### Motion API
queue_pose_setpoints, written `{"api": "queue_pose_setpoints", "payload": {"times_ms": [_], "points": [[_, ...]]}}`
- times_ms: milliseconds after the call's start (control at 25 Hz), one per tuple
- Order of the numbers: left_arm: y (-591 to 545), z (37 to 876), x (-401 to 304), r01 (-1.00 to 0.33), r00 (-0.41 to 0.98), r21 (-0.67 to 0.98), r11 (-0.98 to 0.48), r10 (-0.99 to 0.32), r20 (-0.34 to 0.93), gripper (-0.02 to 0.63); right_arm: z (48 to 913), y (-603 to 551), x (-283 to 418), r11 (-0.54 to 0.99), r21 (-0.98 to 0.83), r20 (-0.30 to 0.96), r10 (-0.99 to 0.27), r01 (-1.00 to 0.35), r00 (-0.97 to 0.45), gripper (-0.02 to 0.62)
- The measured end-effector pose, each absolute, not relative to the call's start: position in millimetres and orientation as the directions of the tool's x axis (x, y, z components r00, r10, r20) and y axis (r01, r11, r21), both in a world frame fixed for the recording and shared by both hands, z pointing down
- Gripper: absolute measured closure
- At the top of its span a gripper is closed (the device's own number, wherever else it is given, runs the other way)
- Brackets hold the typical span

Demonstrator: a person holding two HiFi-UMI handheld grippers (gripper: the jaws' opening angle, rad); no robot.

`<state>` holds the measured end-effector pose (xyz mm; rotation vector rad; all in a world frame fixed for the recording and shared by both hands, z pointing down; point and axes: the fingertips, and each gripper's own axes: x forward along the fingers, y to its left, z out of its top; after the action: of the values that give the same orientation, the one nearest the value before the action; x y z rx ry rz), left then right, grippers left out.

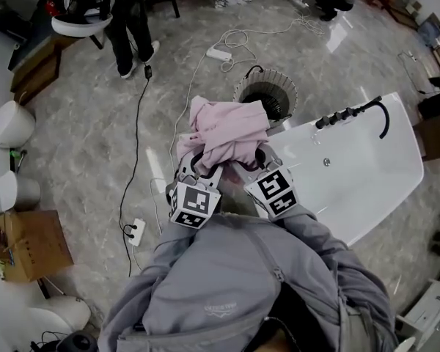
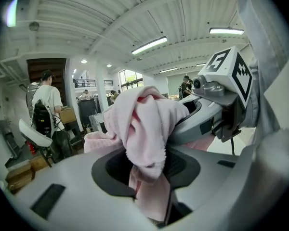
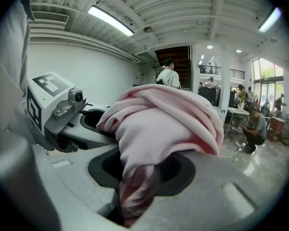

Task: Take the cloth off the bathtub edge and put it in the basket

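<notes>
Head view: 2 grippers, left gripper (image 1: 200,170) and right gripper (image 1: 254,167), are both clamped on the pink cloth (image 1: 224,129). Gripping it side by side probably keeps the bundle bunched and off the bathtub (image 1: 367,169). It's up in the air, just short of the basket (image 1: 284,86).

Wears a grey zip-front jacket (image 1: 227,281) with a small chest logo (image 1: 221,310) and long sleeves (image 1: 319,229), ending in a pale grey moulded left gripper (image 1: 196,169) and right gripper (image 1: 258,166) with dark recessed throats, each bearing a black-and-white square-marker cube (image 1: 194,204).
</notes>
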<state>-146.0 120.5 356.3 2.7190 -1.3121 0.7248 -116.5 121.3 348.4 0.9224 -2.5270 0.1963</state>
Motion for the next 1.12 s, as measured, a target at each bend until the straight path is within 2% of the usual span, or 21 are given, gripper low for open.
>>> {"api": "queue_pose_setpoints", "payload": {"times_ms": [360, 720, 1120], "points": [[20, 352, -224, -0.767, 0.510, -0.185, -0.614, -0.759, 0.405, 0.460, 344, 22, -195, 0.777, 0.001, 0.438, -0.566, -0.629, -0.699, 0.459], [-49, 354, -297, -0.713, 0.573, -0.201, -0.672, -0.723, 0.385, 0.462, 346, -45, -268, 0.715, 0.020, 0.430, -0.637, -0.698, -0.640, 0.459], [-109, 362, -282, -0.659, 0.655, -0.125, -0.741, -0.648, 0.389, 0.460, 353, -103, -253, 0.662, 0.018, 0.496, -0.657, -0.750, -0.568, 0.459]]}}
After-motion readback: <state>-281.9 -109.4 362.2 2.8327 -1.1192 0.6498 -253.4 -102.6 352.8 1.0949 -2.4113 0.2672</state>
